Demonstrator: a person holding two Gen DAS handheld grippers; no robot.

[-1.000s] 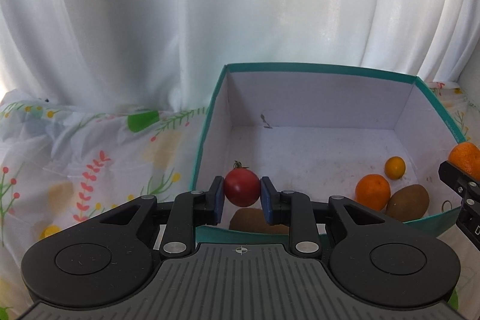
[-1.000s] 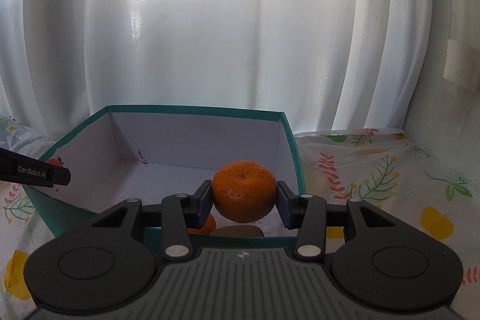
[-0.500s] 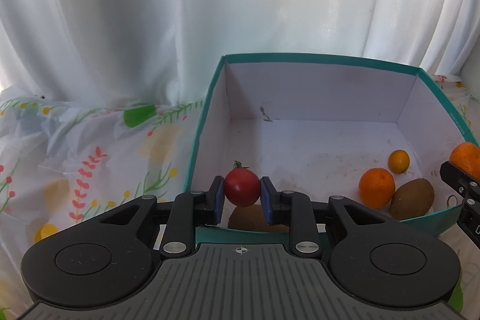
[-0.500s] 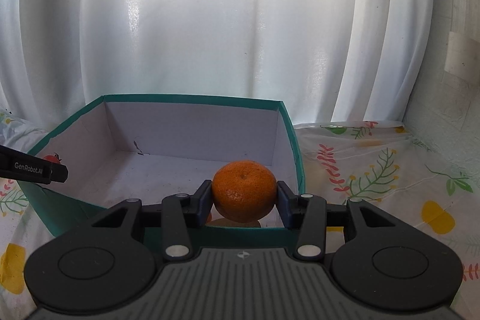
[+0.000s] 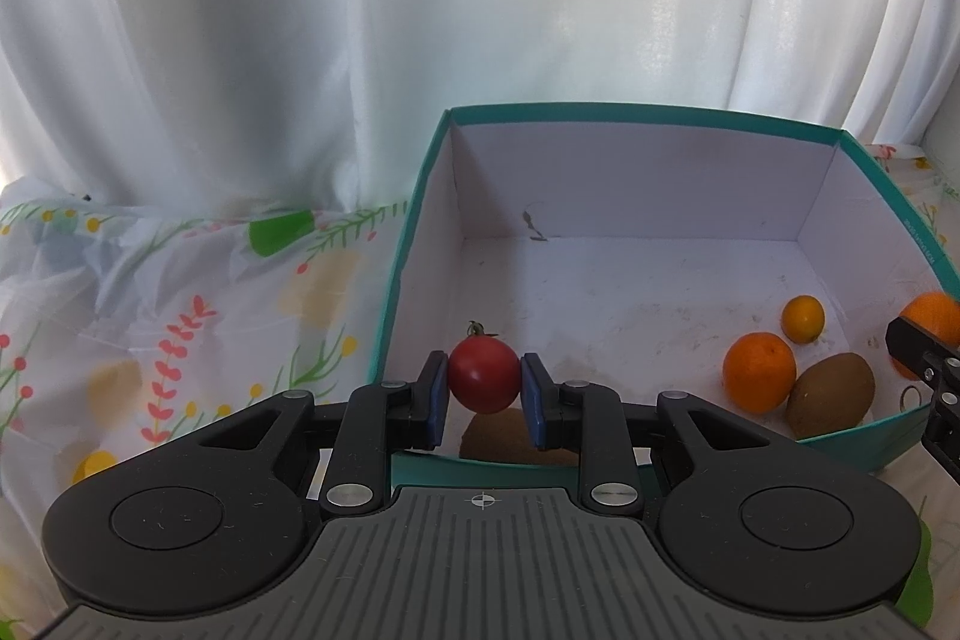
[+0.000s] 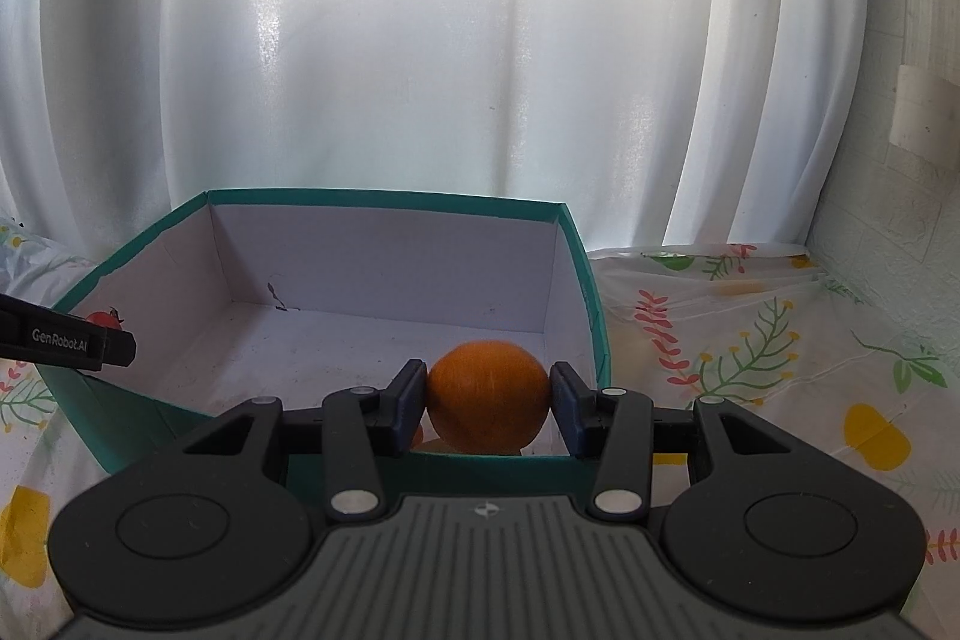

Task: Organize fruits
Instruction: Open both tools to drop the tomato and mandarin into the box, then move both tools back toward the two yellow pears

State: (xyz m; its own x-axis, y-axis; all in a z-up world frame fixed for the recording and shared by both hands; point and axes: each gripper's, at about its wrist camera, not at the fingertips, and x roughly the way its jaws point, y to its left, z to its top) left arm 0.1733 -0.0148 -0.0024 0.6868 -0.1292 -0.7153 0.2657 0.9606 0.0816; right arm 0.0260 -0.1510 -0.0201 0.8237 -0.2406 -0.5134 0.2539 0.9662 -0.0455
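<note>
From the left wrist view, a worktop covered with a white cloth (image 5: 180, 292) printed with flowers and leaves runs back to a white curtain (image 5: 300, 40) lit from behind. On it stands a teal box (image 5: 414, 220) with white inner walls and a scuffed white floor. The left gripper (image 5: 483, 388) is closed on a red tomato (image 5: 483, 381), its blue pads pressed to both sides, held over the near left corner of the box. On the floor below lies a kiwi (image 5: 510, 439), partly hidden; at the right lie an orange (image 5: 759, 371) touching a second kiwi (image 5: 831, 391), and a small yellow-orange fruit (image 5: 803, 318) just behind them. Compared with a second ago, the box sits lower and wider in this view, though the grip on the tomato is unchanged. The right gripper (image 5: 924, 358) enters at the right edge. From the right wrist view, the same curtain fills the background, and a pale textured wall (image 6: 900, 160) rises at the right, which the left view lacks. The right gripper is closed on a mandarin (image 6: 487, 396) over the near right part of the box; its stem dimple, visible earlier, now faces away. The fruits on the floor are almost wholly hidden here. The left gripper's finger shows at the left edge with the tomato behind it.
</note>
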